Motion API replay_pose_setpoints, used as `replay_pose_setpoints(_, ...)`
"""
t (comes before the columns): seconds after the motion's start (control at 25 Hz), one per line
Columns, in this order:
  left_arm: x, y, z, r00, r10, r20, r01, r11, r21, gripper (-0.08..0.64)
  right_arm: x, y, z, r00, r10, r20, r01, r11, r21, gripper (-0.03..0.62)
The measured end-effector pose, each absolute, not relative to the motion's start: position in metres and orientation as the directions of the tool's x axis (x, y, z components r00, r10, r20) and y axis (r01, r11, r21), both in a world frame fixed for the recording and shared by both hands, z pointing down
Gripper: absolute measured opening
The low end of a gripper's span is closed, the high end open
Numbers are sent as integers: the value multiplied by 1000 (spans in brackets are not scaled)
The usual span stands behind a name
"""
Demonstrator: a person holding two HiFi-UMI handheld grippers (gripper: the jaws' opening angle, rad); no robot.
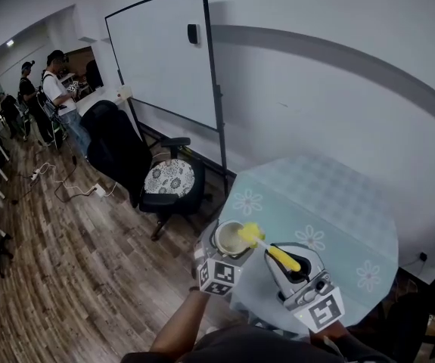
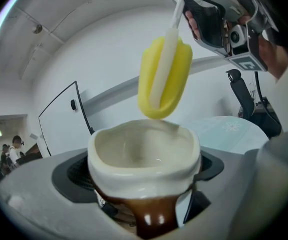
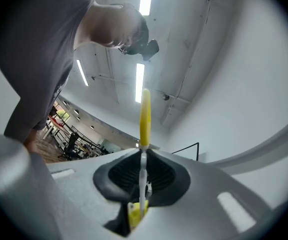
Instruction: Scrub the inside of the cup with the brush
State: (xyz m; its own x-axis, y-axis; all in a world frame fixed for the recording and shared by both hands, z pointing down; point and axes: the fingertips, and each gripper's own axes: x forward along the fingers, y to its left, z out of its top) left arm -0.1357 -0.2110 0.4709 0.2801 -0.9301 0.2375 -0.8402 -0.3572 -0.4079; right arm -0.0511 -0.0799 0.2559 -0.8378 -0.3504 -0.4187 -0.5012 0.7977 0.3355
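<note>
Cup [image 2: 144,151] in L claw [image 2: 145,204], brush [image 2: 164,79] above

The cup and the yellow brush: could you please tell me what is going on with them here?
A person works two handheld tongs. The left tongs clamp the cup; the right tongs pinch the brush by its handle. Its yellow head hangs just above the cup's mouth, not yet inside.

The left gripper [image 1: 230,242] and right gripper [image 1: 281,259] have light grey shells with black ribbed recesses. Each carries a cube [image 1: 219,275] of black-and-white square markers. The person's top [image 1: 228,350] is dark grey.
</note>
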Motion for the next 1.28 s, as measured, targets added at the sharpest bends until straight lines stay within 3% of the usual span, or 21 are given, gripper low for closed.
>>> replay_pose_setpoints(0.64, -124, -210, 516, 297, -905, 306, -878, -384, -285, 566, 20, -151, 307, -648, -680, -343, -759, 614, 217, 38)
replay_pose_setpoints(1.28, -79, -240, 639, 345, -834, 430, -873, -454, -181, 566, 60, -217, 428, -601, -788, -134, -799, 588, 127, 38)
